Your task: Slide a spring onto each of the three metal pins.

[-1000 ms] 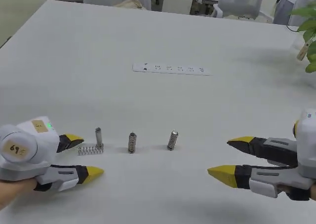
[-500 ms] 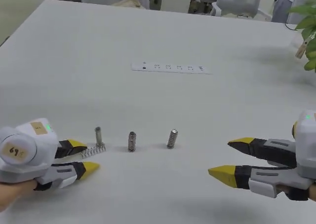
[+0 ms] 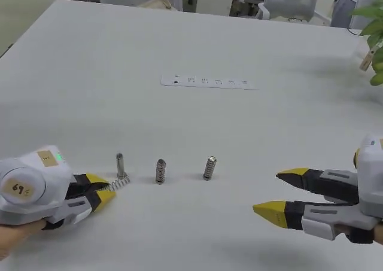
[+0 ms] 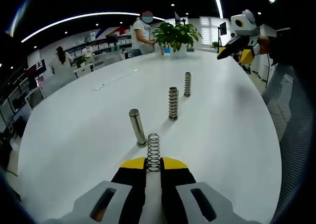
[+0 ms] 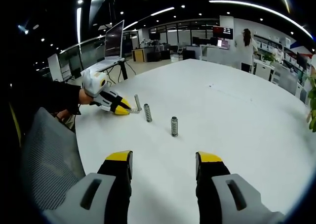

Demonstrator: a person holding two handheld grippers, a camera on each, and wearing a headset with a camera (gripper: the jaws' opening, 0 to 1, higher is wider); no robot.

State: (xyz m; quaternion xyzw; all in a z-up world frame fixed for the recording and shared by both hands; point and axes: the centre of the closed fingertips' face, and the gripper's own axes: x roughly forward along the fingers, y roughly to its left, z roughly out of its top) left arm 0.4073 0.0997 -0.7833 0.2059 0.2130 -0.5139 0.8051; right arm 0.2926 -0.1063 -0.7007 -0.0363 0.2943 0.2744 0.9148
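Metal spring (image 4: 153,151) between left gripper (image 4: 153,163) jaws

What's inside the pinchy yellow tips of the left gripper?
The left gripper is shut on a spring, whose free end lies near the bare metal pin. The spring's pinched end is hidden between the tips.

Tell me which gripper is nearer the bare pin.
Left. The left gripper, shut on the loose spring, sits right beside the bare pin; the right gripper hangs open well beyond the far sprung pin.
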